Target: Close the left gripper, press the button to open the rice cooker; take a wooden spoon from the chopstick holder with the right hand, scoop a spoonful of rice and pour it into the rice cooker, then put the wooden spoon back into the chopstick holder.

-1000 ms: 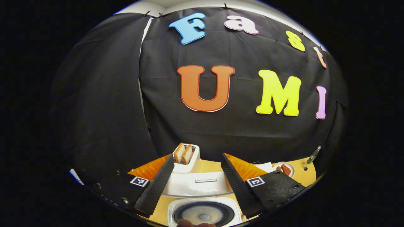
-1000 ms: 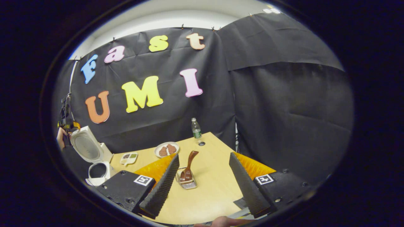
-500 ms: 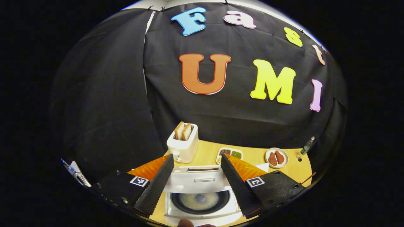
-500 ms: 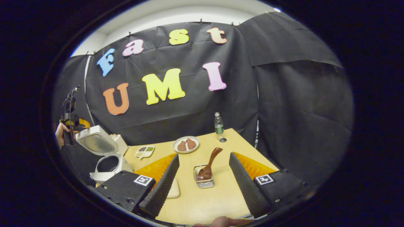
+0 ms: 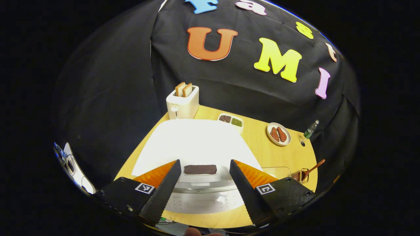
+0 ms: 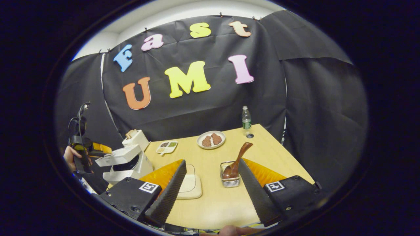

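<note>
rice cooker [image 6: 126, 160]: lid part-lowered
chopstick holder [image 6: 230, 179]: wooden spoon [image 6: 239, 158] inside
plate [image 6: 211, 140]: two brown pieces
left gripper [image 5: 204, 183]: released, empty
right gripper [image 6: 211, 188]: released, empty

We see a glossy white plastic rice cooker [image 5: 200, 147]; a smooth wooden spoon [image 6: 237, 161]; a wire-mesh chopstick holder [image 6: 230, 180]; a matt wood table [image 6: 213, 203].

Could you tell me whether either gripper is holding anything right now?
Neither: the left gripper and right gripper are open, and the wooden spoon sits in its holder.
</note>
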A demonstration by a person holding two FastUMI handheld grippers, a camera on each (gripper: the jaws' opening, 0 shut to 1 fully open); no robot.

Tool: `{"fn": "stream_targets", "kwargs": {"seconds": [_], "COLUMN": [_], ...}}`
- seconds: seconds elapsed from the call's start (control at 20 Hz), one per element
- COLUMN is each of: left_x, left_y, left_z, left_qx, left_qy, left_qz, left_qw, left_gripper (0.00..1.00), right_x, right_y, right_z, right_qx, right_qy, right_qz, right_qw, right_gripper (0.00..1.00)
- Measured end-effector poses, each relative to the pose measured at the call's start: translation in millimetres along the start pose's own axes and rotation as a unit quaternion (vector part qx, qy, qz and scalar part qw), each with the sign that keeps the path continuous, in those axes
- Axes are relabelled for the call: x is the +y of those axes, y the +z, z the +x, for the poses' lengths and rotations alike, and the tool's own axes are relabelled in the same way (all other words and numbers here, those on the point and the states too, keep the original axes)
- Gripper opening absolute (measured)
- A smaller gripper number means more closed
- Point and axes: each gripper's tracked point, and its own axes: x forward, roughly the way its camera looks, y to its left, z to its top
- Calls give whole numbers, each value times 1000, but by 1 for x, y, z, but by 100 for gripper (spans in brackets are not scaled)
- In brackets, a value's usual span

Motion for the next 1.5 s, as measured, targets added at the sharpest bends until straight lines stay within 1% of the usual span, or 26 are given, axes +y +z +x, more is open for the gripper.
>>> {"fn": "stream_targets", "kwargs": {"seconds": [0.15,0.25,0.3,0.45,0.5,0.55,0.6,0.65,0.75,0.85,0.9,1.0,1.1,1.2,1.3,1.35,1.45,1.5], "left_x": [3,5,5,5,6,6,7,8,8,10,11,9,10,9,8,8,8,4], "left_y": [-26,-34,-35,-38,-40,-46,-53,-49,-52,-55,-55,-51,-52,-49,-48,-46,-36,-30], "left_z": [11,18,19,19,21,23,24,25,25,27,29,30,31,30,30,30,30,28], "left_qx": [36,50,49,51,55,67,80,74,82,83,76,61,53,39,34,32,17,5], "left_qy": [0,2,3,11,15,18,22,23,24,33,34,33,36,43,42,44,53,53], "left_qz": [-20,-29,-29,-14,-6,0,3,8,12,32,45,46,44,49,60,58,33,21], "left_qw": [999,998,998,999,998,998,997,997,996,995,996,997,997,997,997,997,998,998], "left_gripper": [96,96,96,96,96,96,96,96,96,97,97,98,98,97,97,97,96,95], "right_x": [-12,-22,-26,-34,-36,-36,-36,-36,-37,-40,-40,-40,-39,-38,-41,-41,-41,-41], "right_y": [-2,-3,-5,-8,-8,-7,-7,-5,-2,-4,-7,-8,-7,0,12,17,28,33], "right_z": [-3,-5,-4,-4,-3,-1,0,1,4,8,13,21,29,38,47,50,56,58], "right_qx": [2,3,4,9,9,9,10,9,5,8,12,17,22,20,8,2,-13,-20], "right_qy": [-7,-13,-16,-20,-20,-18,-16,-13,-10,-5,-1,10,26,42,48,54,64,68], "right_qz": [13,23,27,31,31,30,28,25,20,22,20,19,20,12,-7,-17,-38,-48], "right_qw": [1000,1000,999,999,999,999,999,1000,1000,1000,1000,1000,999,999,999,998,997,996], "right_gripper": [99,99,100,100,99,100,99,100,100,99,100,99,100,100,100,100,100,100]}}
